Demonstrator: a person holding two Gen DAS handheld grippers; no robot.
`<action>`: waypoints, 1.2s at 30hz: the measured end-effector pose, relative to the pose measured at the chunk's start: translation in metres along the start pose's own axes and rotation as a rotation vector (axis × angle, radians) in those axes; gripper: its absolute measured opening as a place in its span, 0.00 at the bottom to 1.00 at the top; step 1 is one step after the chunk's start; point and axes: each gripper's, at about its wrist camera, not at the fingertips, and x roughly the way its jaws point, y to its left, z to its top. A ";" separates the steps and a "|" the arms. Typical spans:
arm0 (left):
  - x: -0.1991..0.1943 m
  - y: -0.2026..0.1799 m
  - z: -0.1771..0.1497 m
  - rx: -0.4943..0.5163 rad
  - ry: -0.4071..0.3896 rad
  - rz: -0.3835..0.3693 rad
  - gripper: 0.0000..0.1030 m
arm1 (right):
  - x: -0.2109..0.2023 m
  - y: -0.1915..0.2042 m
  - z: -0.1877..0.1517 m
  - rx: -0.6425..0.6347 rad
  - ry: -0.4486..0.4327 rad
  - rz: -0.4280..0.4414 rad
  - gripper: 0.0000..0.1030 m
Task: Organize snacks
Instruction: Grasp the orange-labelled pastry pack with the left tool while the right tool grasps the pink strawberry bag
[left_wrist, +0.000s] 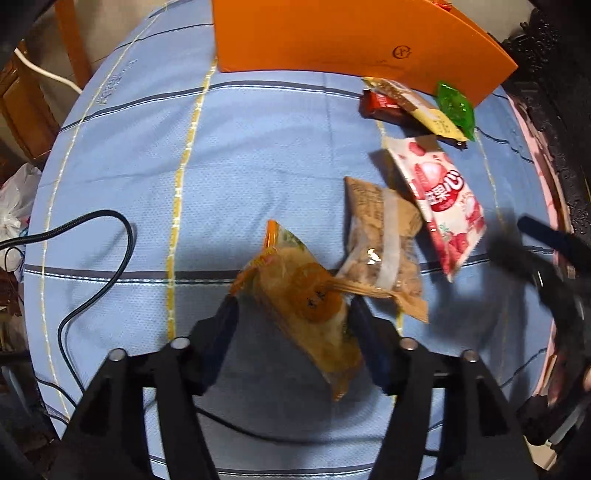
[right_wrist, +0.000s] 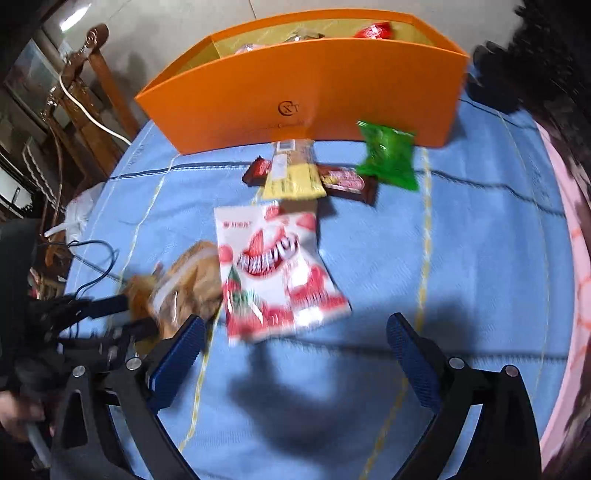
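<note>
Blue checked cloth covers the desk (left_wrist: 110, 155). The left gripper (left_wrist: 291, 314) points steeply down, its fingers either side of the orange-brown snack packet (left_wrist: 310, 306), touching it. The right gripper (right_wrist: 295, 339) tilts down, fingers wide apart, just short of the strawberry packet (right_wrist: 273, 266).

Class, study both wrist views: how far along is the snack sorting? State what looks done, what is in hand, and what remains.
Done: a few packets already lie inside the orange box. In hand: the left gripper straddles an orange-brown snack packet; whether the pads press it is unclear. The right gripper is open and empty. Left: the strawberry packet, brown packet, green packet, yellow packet and red-brown bar on the blue cloth.
</note>
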 end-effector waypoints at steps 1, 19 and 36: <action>0.001 0.000 0.000 -0.001 0.000 0.009 0.66 | 0.006 0.001 0.007 0.004 0.000 -0.012 0.96; 0.018 0.037 0.005 -0.193 0.107 0.007 0.96 | 0.058 0.036 0.023 -0.238 0.104 -0.081 0.75; 0.005 0.014 -0.005 -0.064 0.021 0.109 0.44 | -0.022 -0.033 -0.022 0.009 0.013 0.036 0.24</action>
